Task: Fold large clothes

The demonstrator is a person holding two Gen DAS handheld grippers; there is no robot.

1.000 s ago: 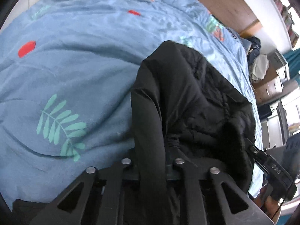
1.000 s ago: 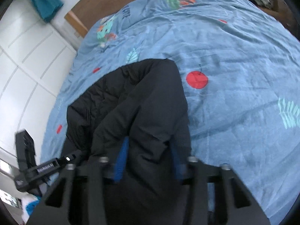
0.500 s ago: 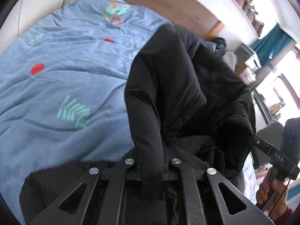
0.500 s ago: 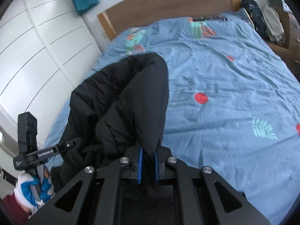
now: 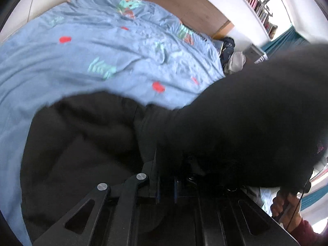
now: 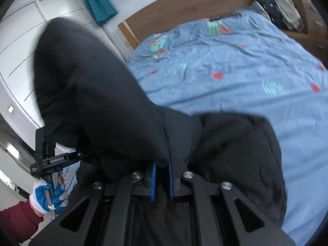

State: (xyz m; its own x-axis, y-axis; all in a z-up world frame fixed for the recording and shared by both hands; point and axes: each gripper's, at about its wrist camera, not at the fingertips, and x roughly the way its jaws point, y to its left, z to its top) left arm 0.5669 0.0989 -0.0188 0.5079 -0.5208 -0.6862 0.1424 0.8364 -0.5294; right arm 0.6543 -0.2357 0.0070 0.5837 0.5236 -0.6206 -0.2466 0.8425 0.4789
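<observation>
Jacket (image 5: 235,127) raised higher, gloved hand (image 6: 48,194) (right view only)

Landmark: bed (image 6: 235,78)
Jacket (image 6: 235,143): partly on the bed's near end, partly lifted above it
Headboard (image 6: 184,6): at the bed's far end
Left hand-held gripper (image 5: 166,186): at the near end, clamped on the jacket
Right hand-held gripper (image 6: 162,182): likewise

Count, both wrist views: one black padded jacket (image 6: 114,106); two handheld grippers, the left gripper (image 5: 166,186) and the right gripper (image 6: 162,181); one blue printed duvet (image 6: 246,65); one wooden headboard (image 6: 184,6); one teal curtain (image 6: 98,2) by the wardrobe; one bookshelf (image 5: 256,2); one blue-and-white glove (image 6: 47,194).
</observation>
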